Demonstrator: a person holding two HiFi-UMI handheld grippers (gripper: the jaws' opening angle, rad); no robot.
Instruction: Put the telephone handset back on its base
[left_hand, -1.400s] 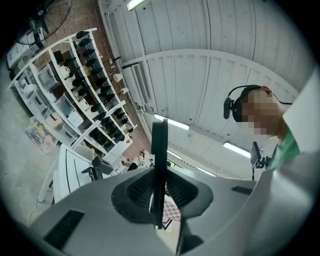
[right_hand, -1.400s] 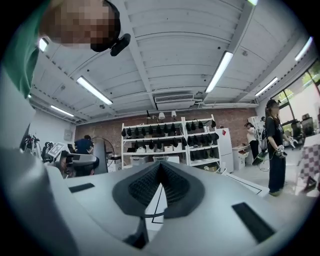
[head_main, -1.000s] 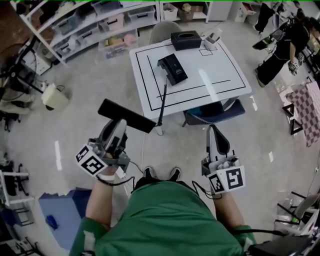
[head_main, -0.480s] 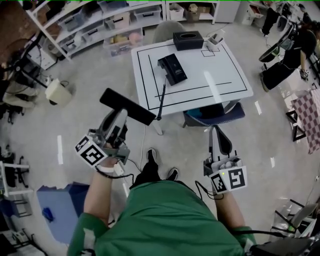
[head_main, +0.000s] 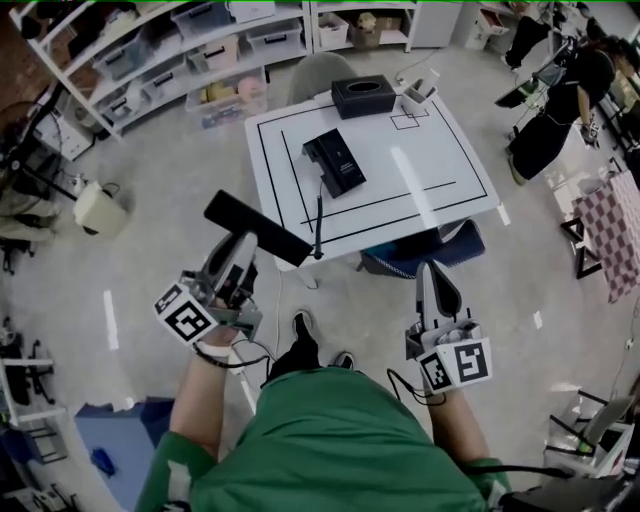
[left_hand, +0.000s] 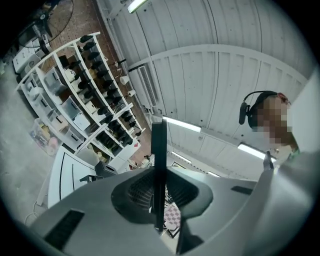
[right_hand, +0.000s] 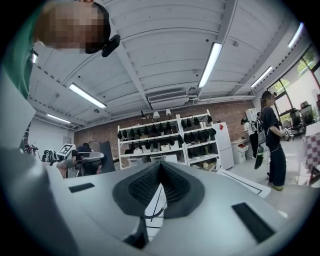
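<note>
Handset (head_main: 258, 228) clamped in left hand-held gripper (head_main: 241, 252), base (head_main: 334, 162) on table (head_main: 440, 150)

Left gripper (head_main: 241, 256) extended forward, jaws clamped on the black telephone handset (head_main: 258, 228). Right gripper (head_main: 434, 280) extended forward alongside, jaws closed together, nothing between them.

Under me is a pale grey floor (head_main: 150, 270), with a white table (head_main: 445, 140) marked in black lines ahead and a blue chair (head_main: 425, 250) tucked beneath its near edge. White shelves (head_main: 150, 55) of bins run along the far side. Long strip lights (right_hand: 210, 62) cross a ribbed white ceiling (right_hand: 150, 45); the back wall (right_hand: 235, 112) is brick, with windows (right_hand: 310, 70) at right
</note>
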